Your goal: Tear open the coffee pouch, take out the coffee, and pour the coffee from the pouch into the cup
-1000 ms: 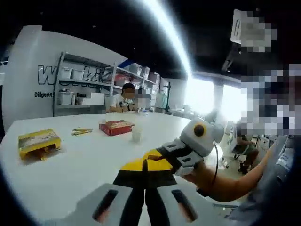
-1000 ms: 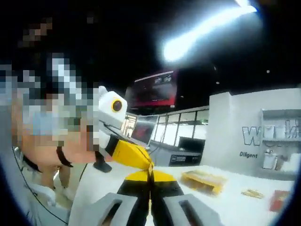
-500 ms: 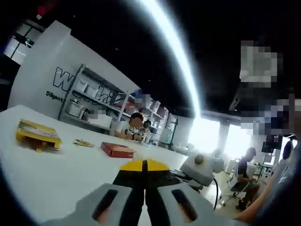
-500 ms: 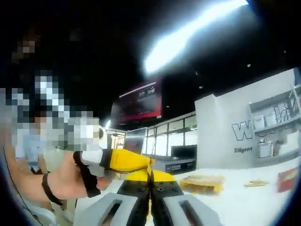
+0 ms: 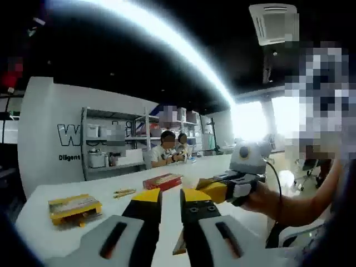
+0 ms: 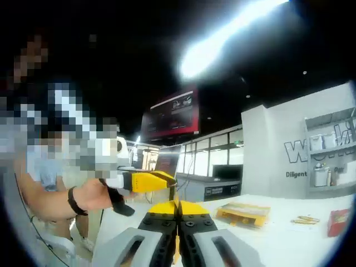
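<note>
My left gripper (image 5: 171,198) stands open, a clear gap between its yellow-tipped jaws. Low in that gap a thin tan strip (image 5: 180,246) shows edge-on, apparently part of the coffee pouch. To the right, a hand (image 5: 266,196) holds my right gripper (image 5: 207,187) above the white table (image 5: 61,236), with a tan bit of pouch (image 5: 201,182) at its tips. In the right gripper view the right gripper (image 6: 177,206) is shut, a thin yellow sliver of pouch (image 6: 176,253) pinched between its jaws. The left gripper (image 6: 170,179) reaches in from the left, just above those tips.
On the table lie a yellow box (image 5: 74,207), some thin sticks (image 5: 124,193) and a red box (image 5: 162,181); the right gripper view shows the yellow box (image 6: 243,213) too. Two people (image 5: 171,149) sit at the far end before shelves (image 5: 105,150).
My left gripper's jaws, shut on each other a second ago, now stand apart. The right gripper stays shut. Both views have swung upward and around with the hands.
</note>
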`<state>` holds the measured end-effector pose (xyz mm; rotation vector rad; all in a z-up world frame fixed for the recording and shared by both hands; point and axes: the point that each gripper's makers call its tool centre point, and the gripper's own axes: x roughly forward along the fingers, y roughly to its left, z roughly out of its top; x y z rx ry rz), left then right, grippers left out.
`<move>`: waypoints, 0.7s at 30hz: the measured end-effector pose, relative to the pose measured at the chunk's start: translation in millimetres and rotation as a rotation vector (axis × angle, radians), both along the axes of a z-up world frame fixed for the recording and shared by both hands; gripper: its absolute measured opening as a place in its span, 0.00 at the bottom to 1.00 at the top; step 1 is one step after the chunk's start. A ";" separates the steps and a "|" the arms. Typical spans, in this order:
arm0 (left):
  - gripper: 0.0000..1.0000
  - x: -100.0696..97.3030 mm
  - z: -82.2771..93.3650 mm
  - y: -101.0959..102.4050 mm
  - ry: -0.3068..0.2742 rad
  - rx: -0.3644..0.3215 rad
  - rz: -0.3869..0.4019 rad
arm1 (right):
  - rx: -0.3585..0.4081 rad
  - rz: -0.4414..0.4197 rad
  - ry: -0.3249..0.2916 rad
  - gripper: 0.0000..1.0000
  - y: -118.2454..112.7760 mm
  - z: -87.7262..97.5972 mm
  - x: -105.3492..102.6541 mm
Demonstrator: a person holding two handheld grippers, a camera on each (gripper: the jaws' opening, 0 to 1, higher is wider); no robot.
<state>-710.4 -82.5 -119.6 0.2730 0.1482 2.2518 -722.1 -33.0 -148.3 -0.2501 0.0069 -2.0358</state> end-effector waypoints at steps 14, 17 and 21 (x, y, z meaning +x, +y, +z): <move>0.44 0.5 7.8 -37.3 0.095 0.321 0.060 | 0.022 0.027 -0.023 0.00 -1.5 -10.9 7.9; 0.43 -1.3 2.9 -46.1 0.064 0.364 0.048 | 0.023 0.030 -0.030 0.00 2.0 -11.9 6.0; 0.39 0.2 -13.0 -48.4 0.012 0.394 0.024 | 0.015 0.033 -0.038 0.00 2.5 -13.3 6.2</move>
